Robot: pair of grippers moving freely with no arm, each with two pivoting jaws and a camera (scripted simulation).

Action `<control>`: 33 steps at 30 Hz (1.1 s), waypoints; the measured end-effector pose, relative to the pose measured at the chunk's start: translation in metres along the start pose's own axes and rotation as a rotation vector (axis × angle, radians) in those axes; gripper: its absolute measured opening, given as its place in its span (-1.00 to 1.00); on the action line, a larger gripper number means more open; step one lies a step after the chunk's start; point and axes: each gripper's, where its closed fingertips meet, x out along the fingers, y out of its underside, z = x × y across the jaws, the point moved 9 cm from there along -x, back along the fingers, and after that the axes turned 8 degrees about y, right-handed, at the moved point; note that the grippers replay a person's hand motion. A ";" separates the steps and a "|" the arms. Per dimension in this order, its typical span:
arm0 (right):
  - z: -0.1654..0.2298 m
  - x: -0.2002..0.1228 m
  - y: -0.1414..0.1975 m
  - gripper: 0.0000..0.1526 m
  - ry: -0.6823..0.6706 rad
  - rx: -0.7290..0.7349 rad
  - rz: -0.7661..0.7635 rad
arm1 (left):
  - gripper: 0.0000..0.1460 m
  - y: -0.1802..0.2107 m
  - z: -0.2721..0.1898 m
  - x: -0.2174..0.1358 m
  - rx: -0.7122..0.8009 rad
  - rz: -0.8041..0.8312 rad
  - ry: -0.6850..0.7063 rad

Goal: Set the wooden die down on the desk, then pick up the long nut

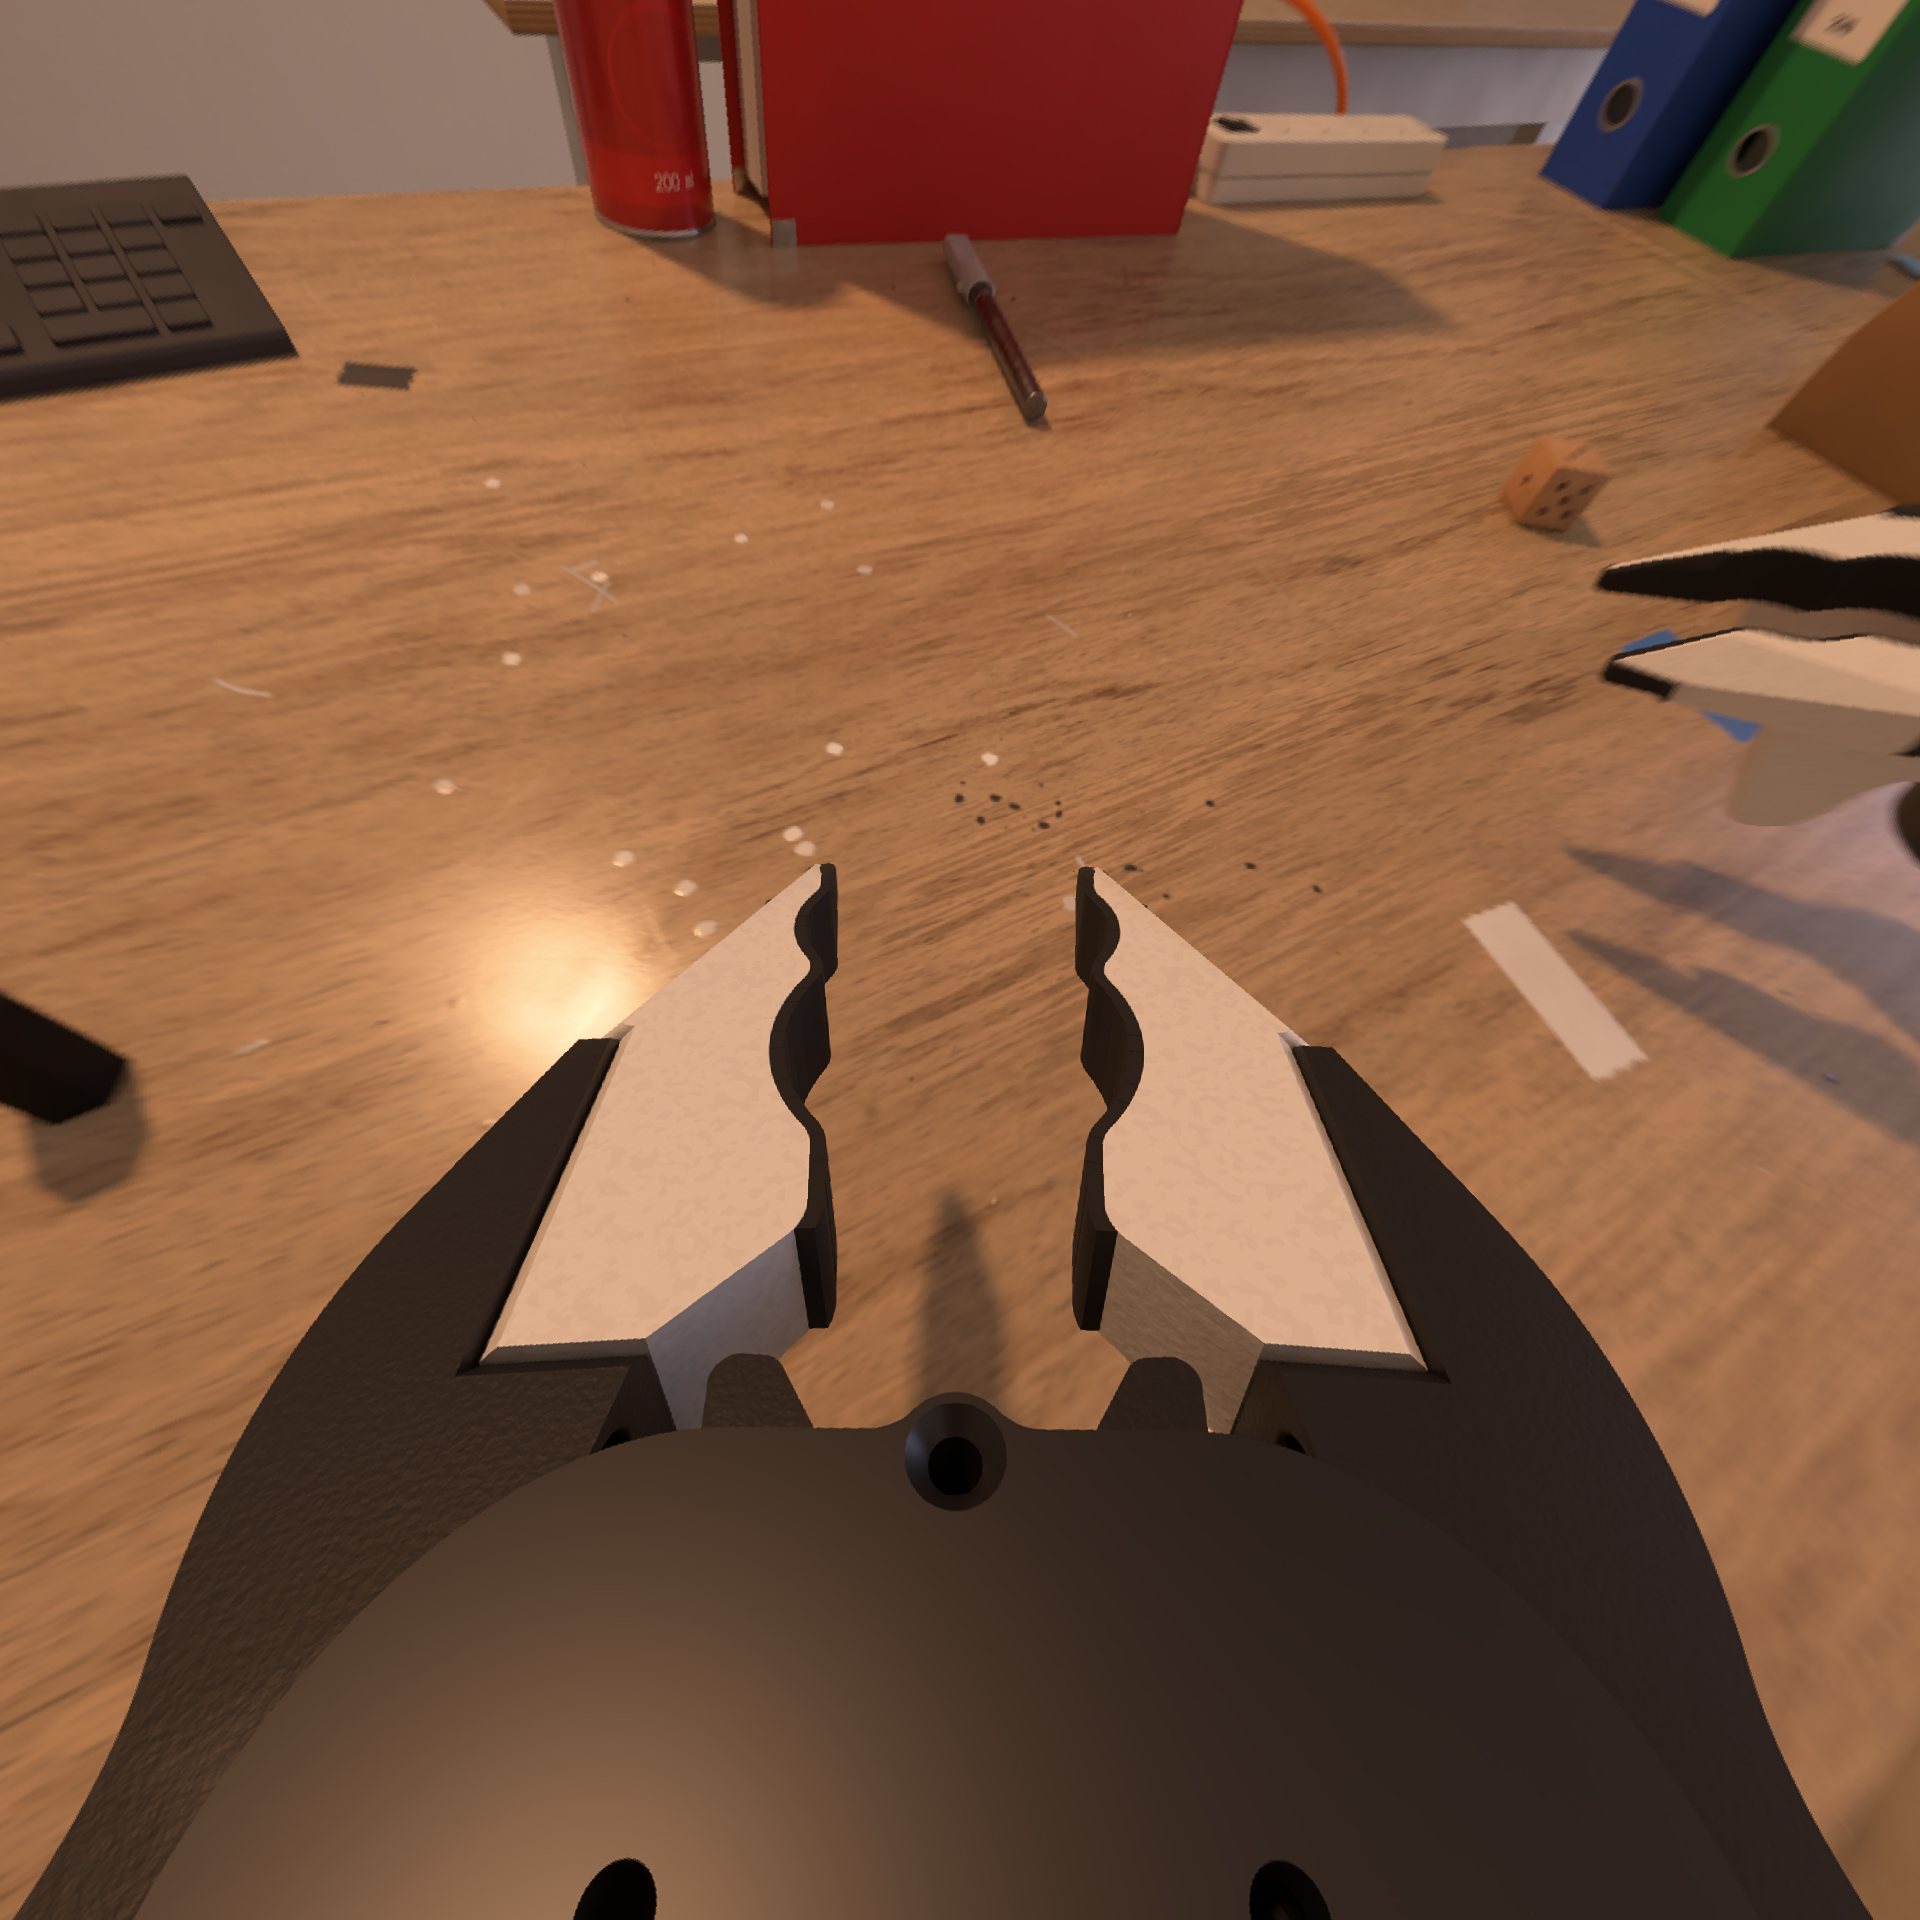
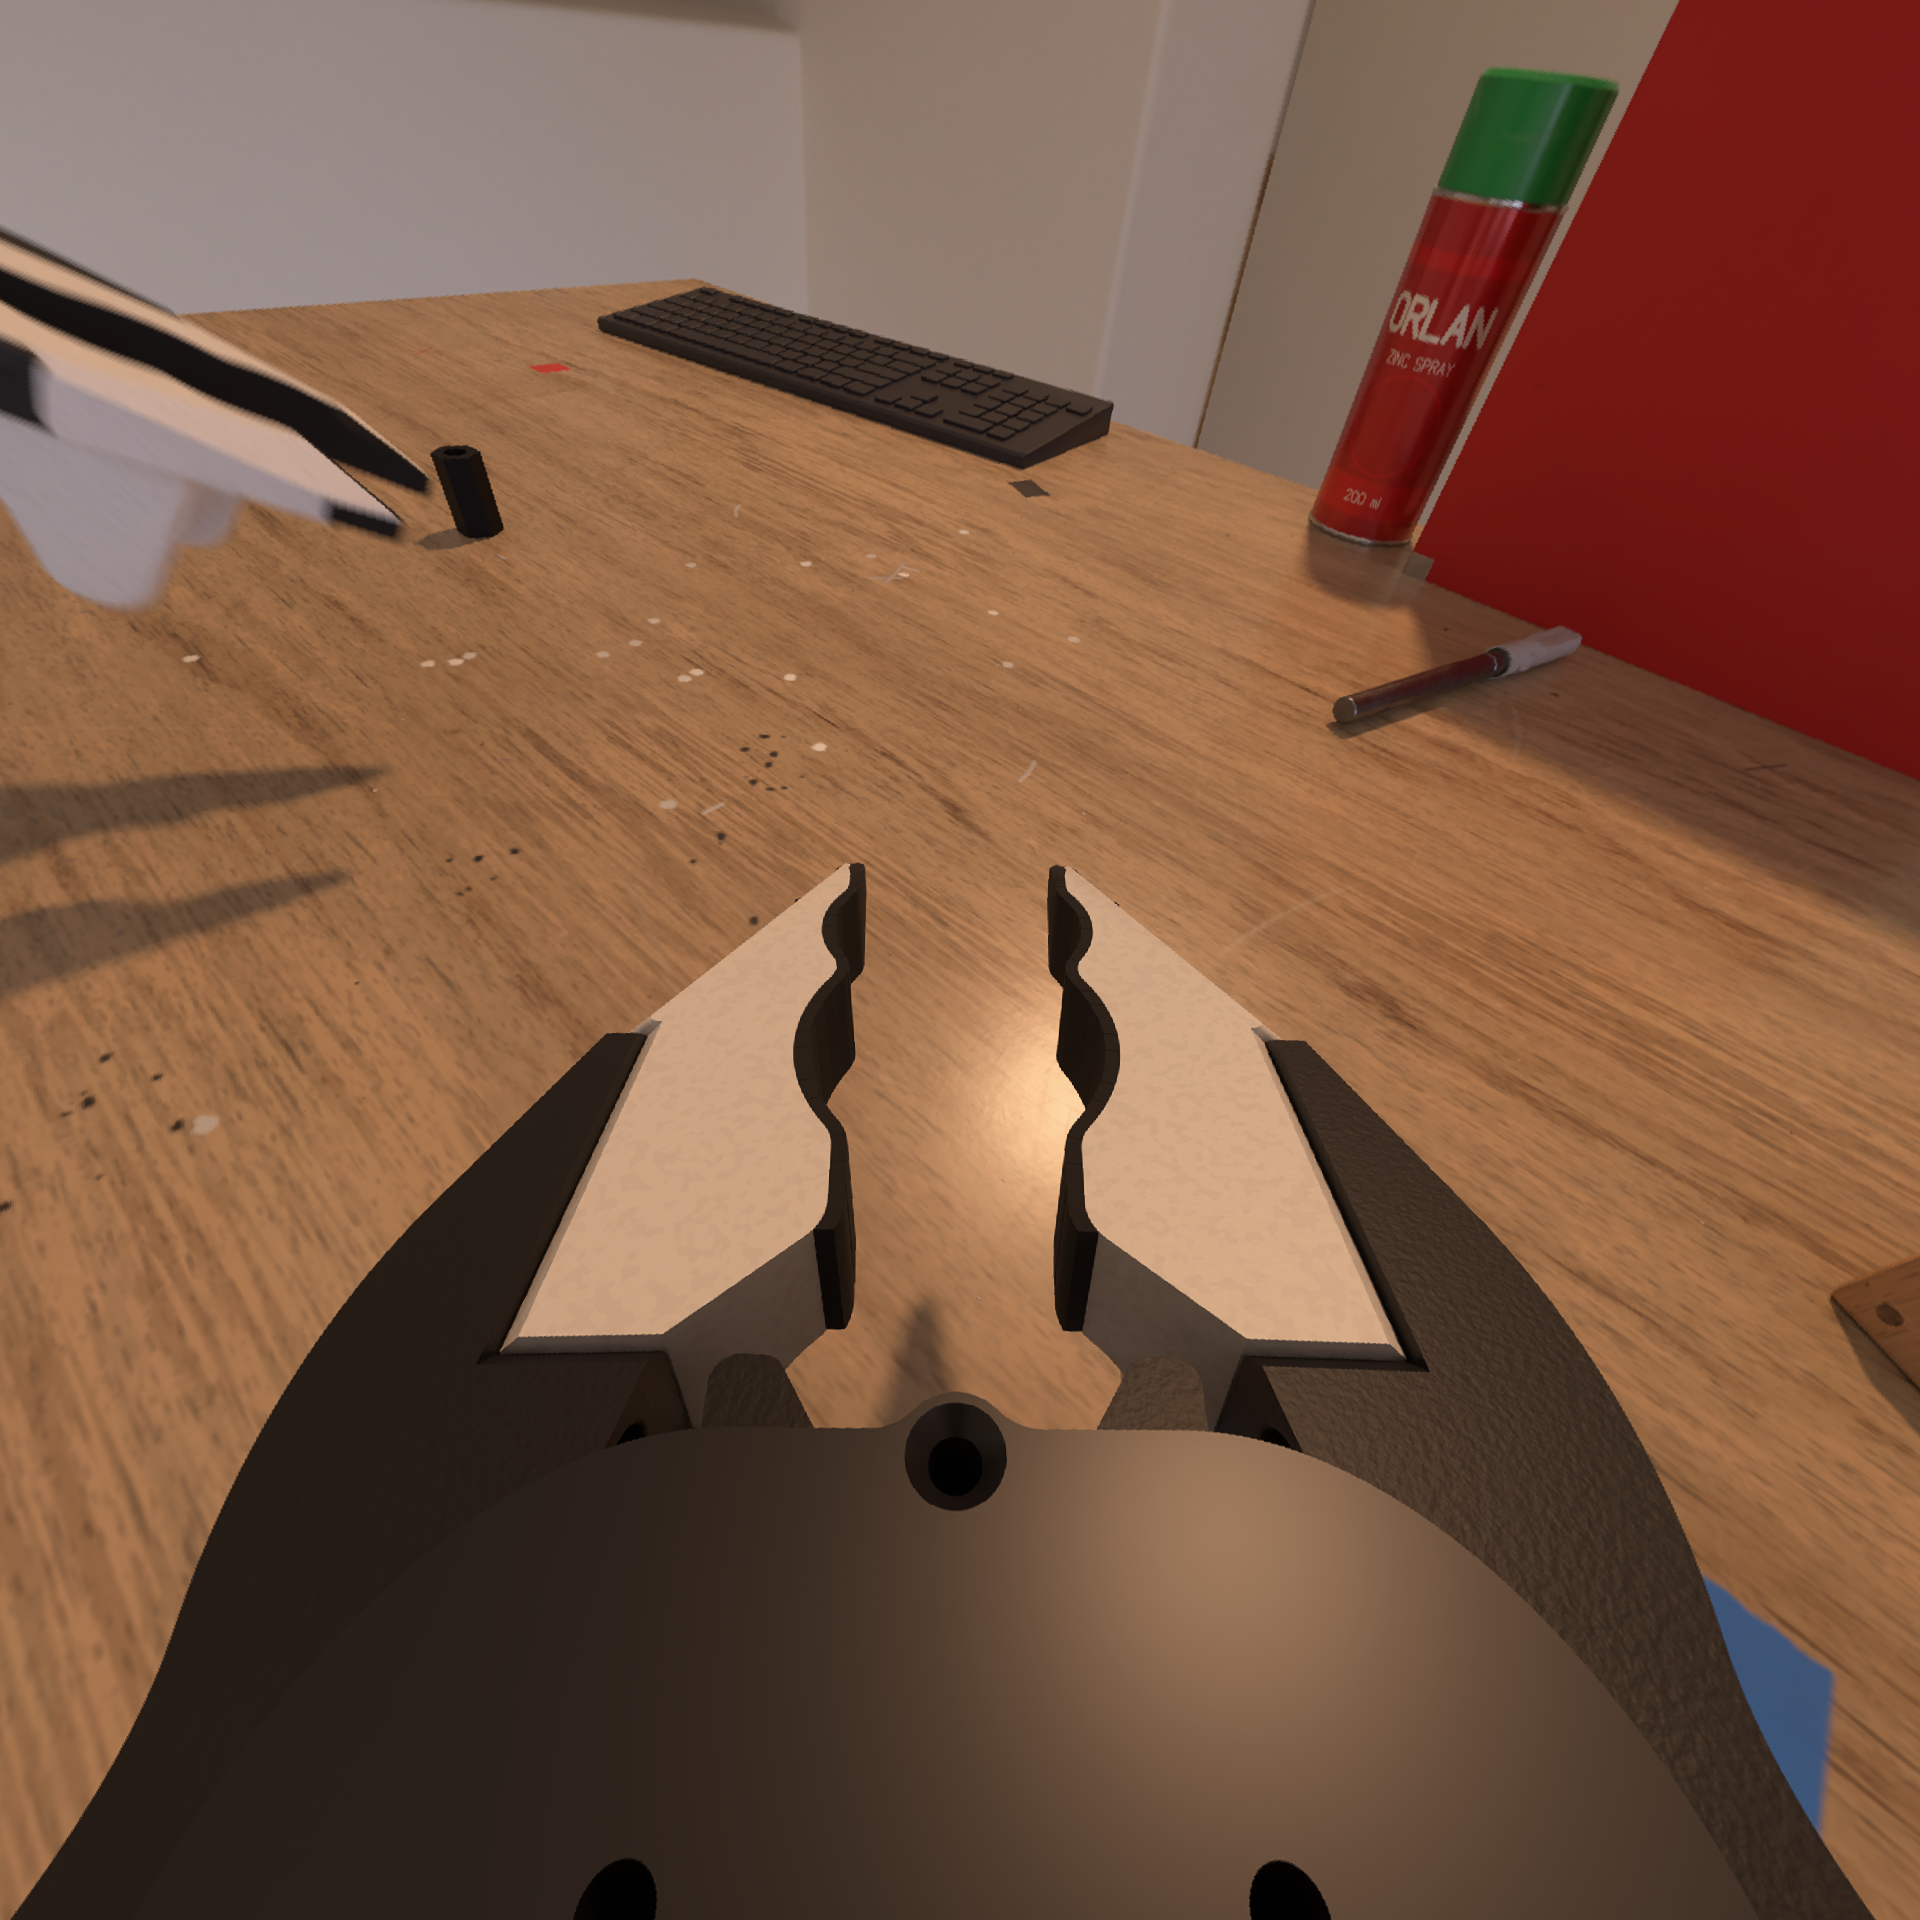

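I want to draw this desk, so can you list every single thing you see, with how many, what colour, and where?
wooden die: 1, light brown, on the desk, far right
long nut: 1, black, upright, near the left gripper's tips
desk: 1, wood
keyboard: 1, black, far edge
spray can: 1, red, green cap, beside the red panel
red panel: 1, back
pen: 1, dark red, before the panel
binders: 2, blue, green, back right
power strip: 1, white, back
left gripper: 1, open
right gripper: 1, open

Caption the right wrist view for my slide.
Open right gripper over the wooden desk; black long nut stands beside the left gripper.
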 end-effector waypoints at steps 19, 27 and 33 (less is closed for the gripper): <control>-0.012 0.010 0.001 -0.56 -0.105 0.051 0.062 | -0.34 -0.045 0.204 -0.001 -0.244 0.900 -0.074; -0.012 0.013 0.002 -0.57 -0.128 0.074 0.079 | -0.71 -0.033 0.212 0.005 -0.237 1.000 -0.018; -0.010 0.013 0.000 -0.58 -0.119 0.050 0.080 | -0.71 -0.036 0.218 -0.006 -0.221 0.939 -0.024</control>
